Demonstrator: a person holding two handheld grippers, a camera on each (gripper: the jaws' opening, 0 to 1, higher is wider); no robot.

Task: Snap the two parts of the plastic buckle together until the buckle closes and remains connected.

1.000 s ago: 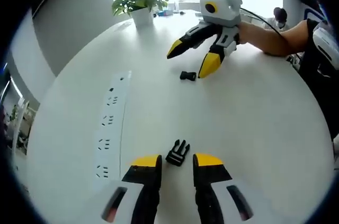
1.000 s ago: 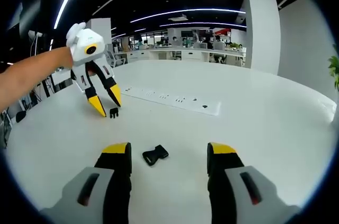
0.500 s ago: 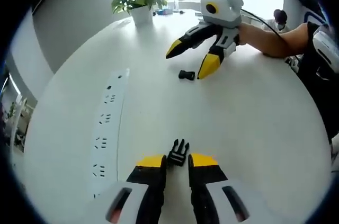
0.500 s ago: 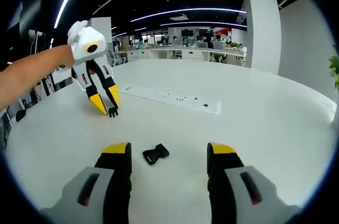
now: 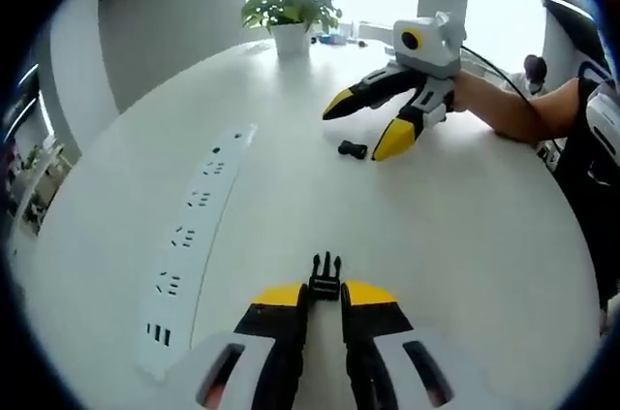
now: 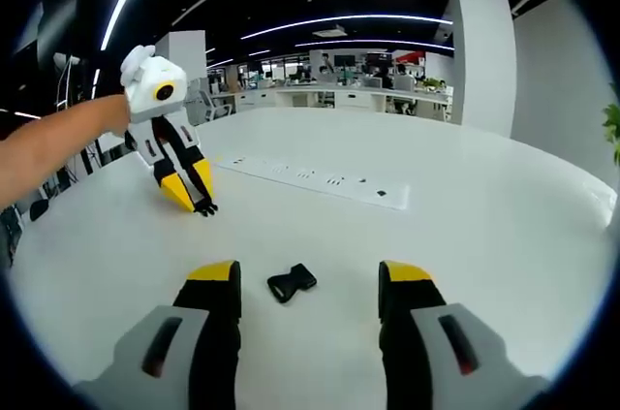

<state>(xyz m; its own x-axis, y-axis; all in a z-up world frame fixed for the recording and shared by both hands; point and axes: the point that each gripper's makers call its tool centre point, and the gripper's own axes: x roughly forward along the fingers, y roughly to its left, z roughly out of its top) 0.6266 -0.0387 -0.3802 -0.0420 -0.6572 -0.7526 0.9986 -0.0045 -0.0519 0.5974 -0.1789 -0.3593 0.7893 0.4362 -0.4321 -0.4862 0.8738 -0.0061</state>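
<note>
- Up close in the left gripper view, the left gripper [image 5: 324, 294] is clenched on the pronged buckle half [image 5: 325, 278], whose prongs stick out past the yellow fingertips [image 5: 278, 295] above the white table [image 5: 465, 226].
- Left of that buckle half lies a long white power strip [image 5: 194, 236]; beyond it a potted plant [image 5: 291, 13] stands at the table's far edge.
- Farther off, the right gripper [image 5: 373, 124] hangs released over the table, the socket buckle half [image 5: 353, 148] lying flat between its spread tips.
- Seen from the right gripper view, the right gripper [image 6: 310, 284] has wide-apart jaws with the socket buckle half [image 6: 292, 283] resting on the table [image 6: 465, 216] between them, touching neither.
- Left of the power strip [image 6: 320, 179], the left gripper [image 6: 199, 199] pinches the pronged buckle half [image 6: 204, 207] at the tabletop; whether it touches the surface I cannot tell.
</note>
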